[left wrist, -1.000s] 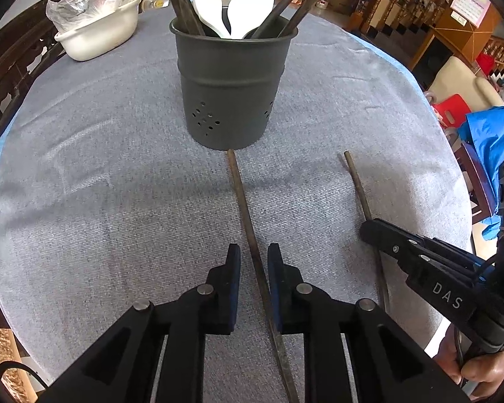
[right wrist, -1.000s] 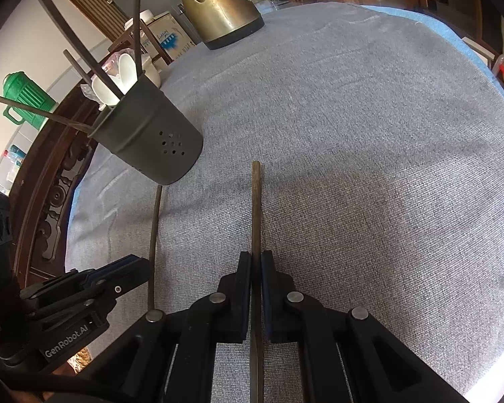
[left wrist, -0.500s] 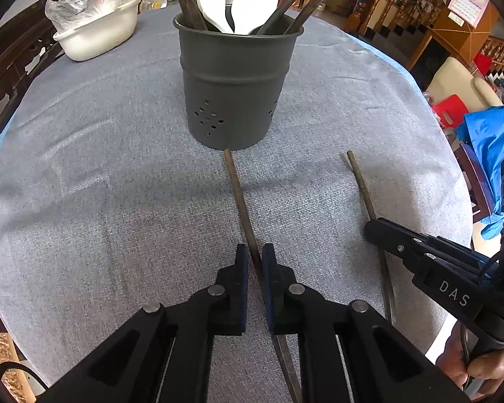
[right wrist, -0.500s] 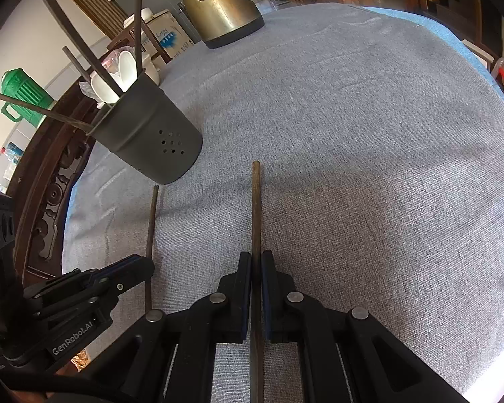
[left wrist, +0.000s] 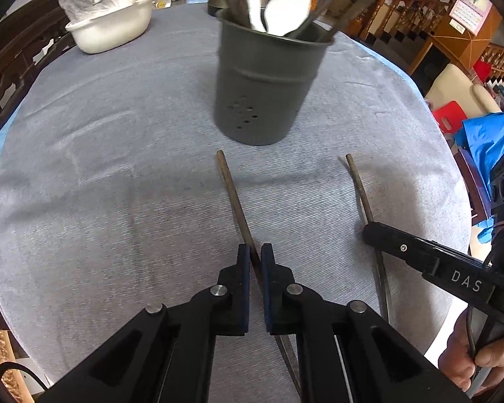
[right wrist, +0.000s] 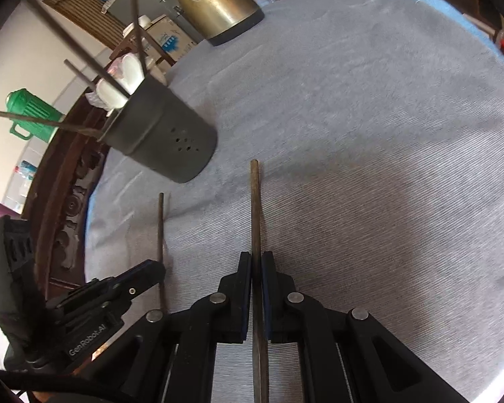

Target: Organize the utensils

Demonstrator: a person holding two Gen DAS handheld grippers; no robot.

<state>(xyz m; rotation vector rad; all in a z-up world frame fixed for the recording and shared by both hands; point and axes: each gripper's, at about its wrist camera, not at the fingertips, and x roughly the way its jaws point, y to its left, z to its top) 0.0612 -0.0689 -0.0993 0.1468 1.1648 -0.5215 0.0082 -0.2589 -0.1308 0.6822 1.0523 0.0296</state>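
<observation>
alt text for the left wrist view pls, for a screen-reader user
The left gripper is shut on a thin dark chopstick that points toward a grey utensil holder full of chopsticks and white spoons, on a round table with a grey cloth. At right, the right gripper holds a second chopstick; a white tub sits far left.

Loose chopsticks: two, one (left wrist: 233, 198) and another (left wrist: 359, 184)
Utensil holders: one (left wrist: 265, 90)
White basins: one (left wrist: 114, 30)
Kettles: one (right wrist: 218, 3)
Green jugs: one (right wrist: 30, 114)
</observation>
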